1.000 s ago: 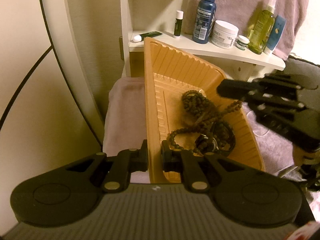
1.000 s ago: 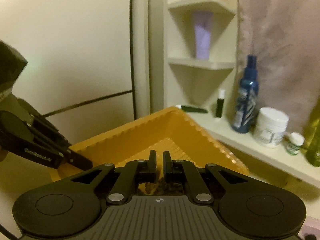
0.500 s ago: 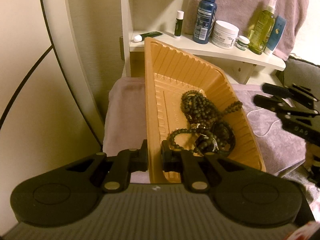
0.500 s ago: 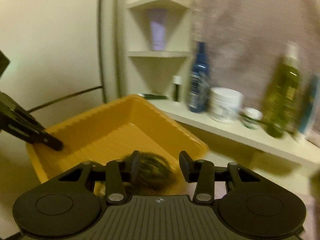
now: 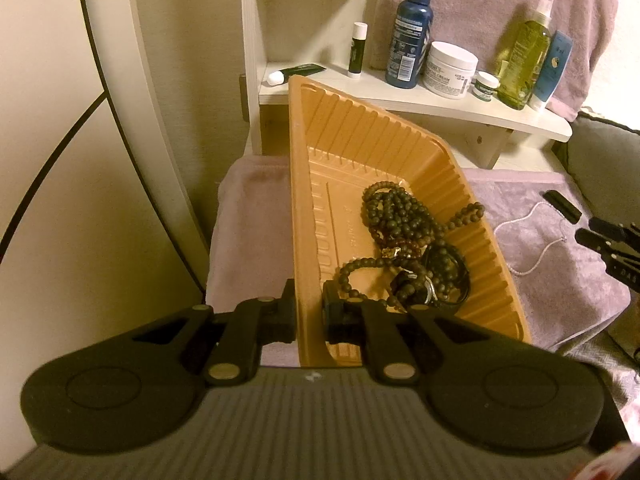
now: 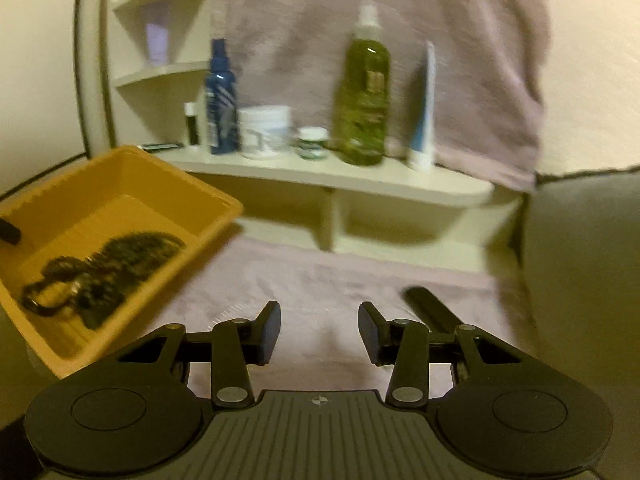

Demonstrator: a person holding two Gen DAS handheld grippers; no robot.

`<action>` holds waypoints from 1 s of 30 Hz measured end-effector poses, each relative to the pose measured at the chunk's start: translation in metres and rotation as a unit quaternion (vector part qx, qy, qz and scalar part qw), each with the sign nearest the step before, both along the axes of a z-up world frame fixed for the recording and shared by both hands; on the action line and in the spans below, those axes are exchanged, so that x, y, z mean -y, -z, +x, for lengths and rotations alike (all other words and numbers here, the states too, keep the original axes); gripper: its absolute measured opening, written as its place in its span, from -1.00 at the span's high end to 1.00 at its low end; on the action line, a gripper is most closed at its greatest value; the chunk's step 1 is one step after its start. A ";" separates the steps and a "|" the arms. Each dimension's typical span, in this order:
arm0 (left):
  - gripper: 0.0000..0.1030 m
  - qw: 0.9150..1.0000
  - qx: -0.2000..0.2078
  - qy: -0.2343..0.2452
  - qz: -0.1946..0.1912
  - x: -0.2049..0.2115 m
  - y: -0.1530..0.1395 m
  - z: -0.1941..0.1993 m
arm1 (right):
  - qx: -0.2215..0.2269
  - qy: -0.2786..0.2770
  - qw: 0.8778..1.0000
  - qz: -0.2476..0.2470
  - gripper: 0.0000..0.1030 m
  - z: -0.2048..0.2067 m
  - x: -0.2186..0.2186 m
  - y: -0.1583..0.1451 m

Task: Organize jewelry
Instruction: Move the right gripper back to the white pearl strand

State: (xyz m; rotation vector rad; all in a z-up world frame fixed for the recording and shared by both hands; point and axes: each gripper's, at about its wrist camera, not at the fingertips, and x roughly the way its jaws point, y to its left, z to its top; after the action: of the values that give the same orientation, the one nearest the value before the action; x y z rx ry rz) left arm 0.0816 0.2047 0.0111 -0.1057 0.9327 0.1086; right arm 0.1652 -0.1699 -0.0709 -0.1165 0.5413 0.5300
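My left gripper (image 5: 309,312) is shut on the near rim of an orange ribbed plastic tray (image 5: 352,148) and holds it tilted over a mauve towel. A tangle of dark bead necklaces and bracelets (image 5: 404,236) lies in the tray. The tray (image 6: 52,196) and beads (image 6: 104,268) show blurred at the left of the right wrist view. My right gripper (image 6: 319,330) is open and empty above the towel (image 6: 320,280), right of the tray. A white cord-like necklace (image 5: 532,248) lies on the towel. A black bar (image 6: 430,308) lies by the right fingers.
A white corner shelf (image 5: 440,108) behind the tray carries a blue spray bottle (image 5: 410,32), a white cream jar (image 5: 450,68), a small jar, a green bottle (image 5: 522,64), a blue tube and a lip balm stick. A curved white panel stands at the left. A mauve cloth hangs behind.
My right gripper has opened, let the beads fall into the tray, and swung right, away from the tray to over the towel. My left gripper has kept its hold.
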 end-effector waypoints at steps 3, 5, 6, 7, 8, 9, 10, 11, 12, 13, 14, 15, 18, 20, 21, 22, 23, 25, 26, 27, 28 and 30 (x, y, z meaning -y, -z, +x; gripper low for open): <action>0.80 1.000 0.000 0.001 0.000 0.000 0.000 0.000 | -0.007 0.015 1.000 -0.011 0.16 0.004 0.008 0.007; 0.80 1.000 0.000 0.000 0.001 0.000 0.000 0.000 | -0.011 0.023 1.000 -0.012 0.16 0.008 0.012 0.011; 0.80 1.000 0.000 0.000 0.001 0.000 0.000 0.000 | -0.014 0.023 1.000 -0.012 0.16 0.011 0.013 0.013; 0.80 1.000 0.000 0.000 0.001 0.000 0.000 0.000 | -0.017 0.023 1.000 -0.013 0.16 0.013 0.012 0.015; 0.80 1.000 0.000 0.000 0.001 -0.001 0.000 0.000 | -0.017 0.019 1.000 -0.012 0.16 0.015 0.012 0.016; 0.80 1.000 -0.001 0.000 0.001 -0.001 0.000 0.000 | -0.018 0.007 1.000 -0.011 0.16 0.016 0.010 0.017; 0.80 1.000 -0.001 0.000 0.001 -0.001 0.000 0.000 | -0.018 -0.010 1.000 -0.011 0.16 0.016 0.006 0.018; 0.80 1.000 -0.002 0.000 0.001 -0.001 0.001 0.000 | -0.017 -0.027 0.999 -0.010 0.16 0.015 0.002 0.018; 0.80 1.000 -0.002 0.000 0.001 -0.001 0.001 0.000 | -0.018 -0.048 0.999 -0.008 0.16 0.014 -0.002 0.018; 0.80 1.000 -0.002 0.000 0.002 -0.001 0.001 0.001 | -0.018 -0.071 0.997 -0.009 0.16 0.012 -0.007 0.018; 0.80 1.000 -0.002 0.000 0.002 -0.001 0.001 0.001 | -0.017 -0.087 0.996 -0.014 0.16 0.010 -0.013 0.018; 0.80 1.000 -0.002 0.000 0.001 -0.001 0.001 0.001 | -0.017 -0.106 0.994 -0.020 0.16 0.007 -0.020 0.019; 0.80 1.000 -0.002 -0.002 0.001 -0.001 0.001 0.000 | -0.008 -0.147 0.988 -0.045 0.16 0.000 -0.039 0.024; 0.80 1.000 -0.002 -0.001 0.001 -0.001 0.001 0.001 | -0.010 -0.162 0.985 -0.050 0.16 -0.001 -0.050 0.029; 0.80 1.000 -0.002 -0.001 0.002 -0.001 0.001 0.001 | -0.011 -0.166 0.985 -0.053 0.16 0.000 -0.055 0.031; 0.80 1.000 -0.002 0.000 0.001 -0.001 0.001 0.000 | -0.013 -0.172 0.984 -0.055 0.19 0.001 -0.061 0.034; 0.80 1.000 -0.003 0.000 0.000 -0.002 0.001 0.001 | -0.015 -0.177 0.983 -0.055 0.25 0.002 -0.064 0.036; 0.80 1.000 -0.003 0.000 0.001 -0.002 0.001 0.000 | -0.019 -0.185 0.981 -0.065 0.52 0.005 -0.072 0.040; 0.80 1.000 -0.003 0.000 0.001 -0.002 0.001 0.000 | -0.019 -0.188 0.980 -0.068 0.53 0.007 -0.075 0.042; 0.80 1.000 -0.003 0.000 0.000 -0.002 0.001 0.000 | -0.021 -0.191 0.979 -0.070 0.54 0.008 -0.077 0.044; 0.80 1.000 -0.003 0.000 0.000 -0.002 0.001 0.000 | -0.025 -0.194 0.978 -0.075 0.57 0.010 -0.079 0.046; 0.80 1.000 -0.002 0.000 0.000 -0.002 0.001 0.000 | -0.024 -0.201 0.976 -0.080 0.60 0.010 -0.081 0.050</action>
State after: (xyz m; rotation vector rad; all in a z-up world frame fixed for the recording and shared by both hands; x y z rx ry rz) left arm 0.0821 0.2064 0.0099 -0.1050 0.9375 0.1086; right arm 0.1750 -0.0884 -0.1208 -0.3735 0.6111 0.8849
